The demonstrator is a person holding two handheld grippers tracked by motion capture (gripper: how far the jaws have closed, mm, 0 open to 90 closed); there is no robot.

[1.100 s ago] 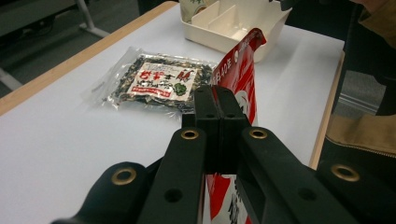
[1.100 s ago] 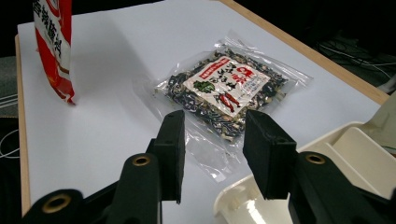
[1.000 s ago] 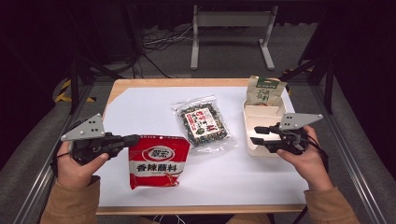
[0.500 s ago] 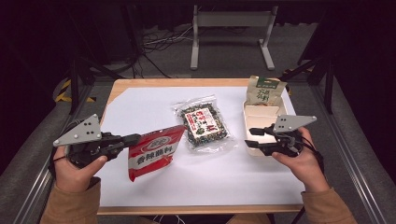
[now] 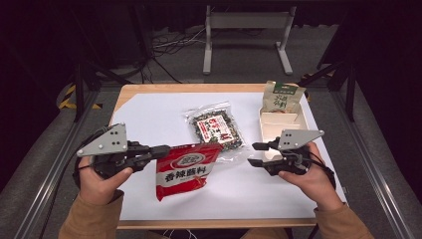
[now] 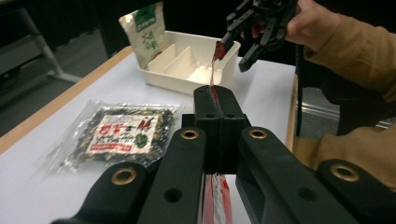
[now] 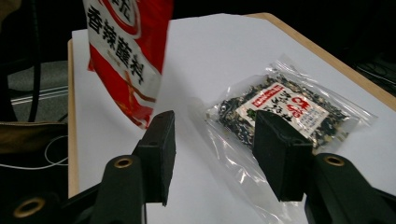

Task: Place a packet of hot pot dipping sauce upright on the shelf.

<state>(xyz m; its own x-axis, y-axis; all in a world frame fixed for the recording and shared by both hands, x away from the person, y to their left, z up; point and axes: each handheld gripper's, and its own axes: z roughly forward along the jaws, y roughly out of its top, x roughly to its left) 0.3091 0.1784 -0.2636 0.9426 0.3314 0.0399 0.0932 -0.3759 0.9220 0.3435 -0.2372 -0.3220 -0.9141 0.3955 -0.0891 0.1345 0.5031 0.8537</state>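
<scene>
Red seasoning packet (image 5: pixel 185 168) is hanging over the near left part of the white-covered tabletop (image 5: pixel 149 114), pinched by its edge in the left tongs (image 5: pixel 164 151), whose jaws are fully closed on it. Right tongs (image 5: pixel 255 154) are hovering at the near right with nothing between their jaws, which have just been opening, just near a cream divided tray (image 5: pixel 276 123). A green pouch (image 5: pixel 281 97) is standing in the tray's far end. A clear bag of dark dried bits (image 5: pixel 217 129) is lying flat mid-tabletop. To do this well, the packet probably needs a steady edge grip while travelling toward the tray. Its label is reading 香辣蘸料; the clear bag's red-and-white label is too small to read.
</scene>
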